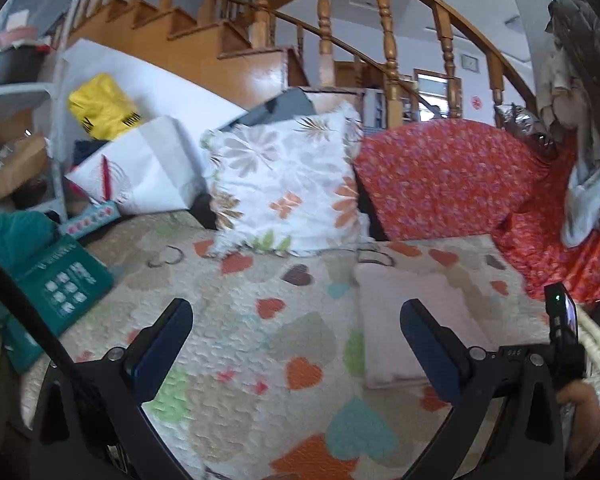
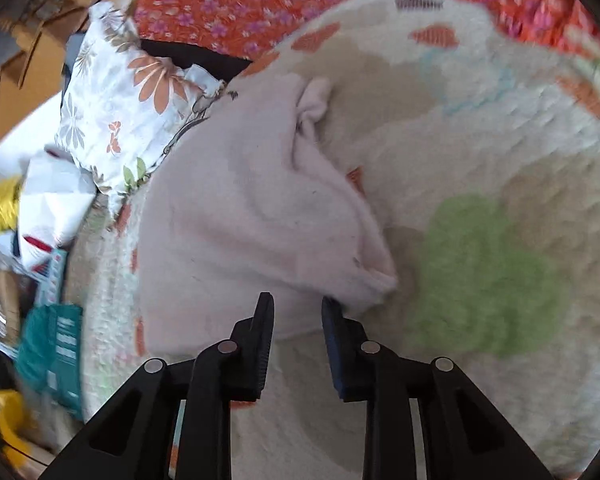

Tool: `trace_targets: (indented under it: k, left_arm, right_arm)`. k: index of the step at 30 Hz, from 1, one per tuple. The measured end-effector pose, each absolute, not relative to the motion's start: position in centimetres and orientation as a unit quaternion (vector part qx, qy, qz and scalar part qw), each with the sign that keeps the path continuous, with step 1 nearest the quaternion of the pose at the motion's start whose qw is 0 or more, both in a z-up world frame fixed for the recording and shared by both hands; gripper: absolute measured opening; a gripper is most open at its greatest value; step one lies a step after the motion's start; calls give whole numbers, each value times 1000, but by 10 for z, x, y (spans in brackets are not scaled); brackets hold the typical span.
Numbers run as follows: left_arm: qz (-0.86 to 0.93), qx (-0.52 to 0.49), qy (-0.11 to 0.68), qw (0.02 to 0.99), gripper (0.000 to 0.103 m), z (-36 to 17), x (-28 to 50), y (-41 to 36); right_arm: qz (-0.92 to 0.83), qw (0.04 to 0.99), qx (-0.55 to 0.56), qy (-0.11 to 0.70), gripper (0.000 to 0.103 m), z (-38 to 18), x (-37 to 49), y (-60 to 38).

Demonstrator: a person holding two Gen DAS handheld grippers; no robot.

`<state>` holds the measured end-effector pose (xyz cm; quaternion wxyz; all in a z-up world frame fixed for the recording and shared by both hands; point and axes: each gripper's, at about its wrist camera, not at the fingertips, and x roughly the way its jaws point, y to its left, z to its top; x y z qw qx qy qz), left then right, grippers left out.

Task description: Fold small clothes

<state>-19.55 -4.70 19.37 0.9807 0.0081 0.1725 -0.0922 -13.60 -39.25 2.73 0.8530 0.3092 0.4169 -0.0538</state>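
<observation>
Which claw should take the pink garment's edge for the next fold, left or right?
Right, probably. The right claw is partly open directly at the near edge of the pink garment, one finger by its folded corner. The left claw is wide open over bare heart-patterned quilt, with the garment off to its side.

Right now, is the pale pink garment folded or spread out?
Folded, roughly: the pale pink garment lies doubled on the heart quilt, with a layered edge and a bunched corner. The right tongs are open at its near edge.

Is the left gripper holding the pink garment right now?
No. The left gripper is wide open over the heart-print quilt, and the pink garment lies flat off to its right, untouched.
</observation>
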Motion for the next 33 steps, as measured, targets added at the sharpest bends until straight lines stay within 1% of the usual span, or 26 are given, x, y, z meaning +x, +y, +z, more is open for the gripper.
trace_targets:
  k: [3, 7, 14, 15, 16, 21, 24, 30, 33]
  left_arm:
    - [-111, -7, 190, 976, 103, 192, -193, -58]
    - [-131, 11, 209, 969, 103, 185, -194, -75]
    - [-158, 46, 255, 953, 103, 164, -195, -100]
    - [-160, 47, 262, 950, 103, 162, -194, -101]
    - [-162, 48, 271, 948, 103, 158, -192, -104]
    - [-169, 56, 300, 937, 103, 145, -187, -110]
    - [-172, 59, 320, 930, 103, 135, -183, -113]
    - [-161, 68, 349, 921, 103, 115, -173, -116]
    - [-148, 75, 362, 917, 103, 105, -167, -115]
  right_arm:
    - [-66, 872, 279, 397, 38, 43, -157, -391]
    - [-83, 889, 261, 366, 48, 56, -182, -391]
    - [-99, 900, 248, 344, 51, 56, -208, -384]
    - [-100, 903, 246, 338, 54, 58, -211, -383]
    - [-102, 905, 242, 336, 56, 58, -211, -382]
    - [-109, 915, 209, 328, 57, 61, -213, -370]
    - [-117, 917, 200, 325, 61, 61, -214, -365]
    - [-124, 918, 190, 324, 63, 58, -215, -357]
    - [-131, 921, 175, 324, 65, 57, -214, -353]
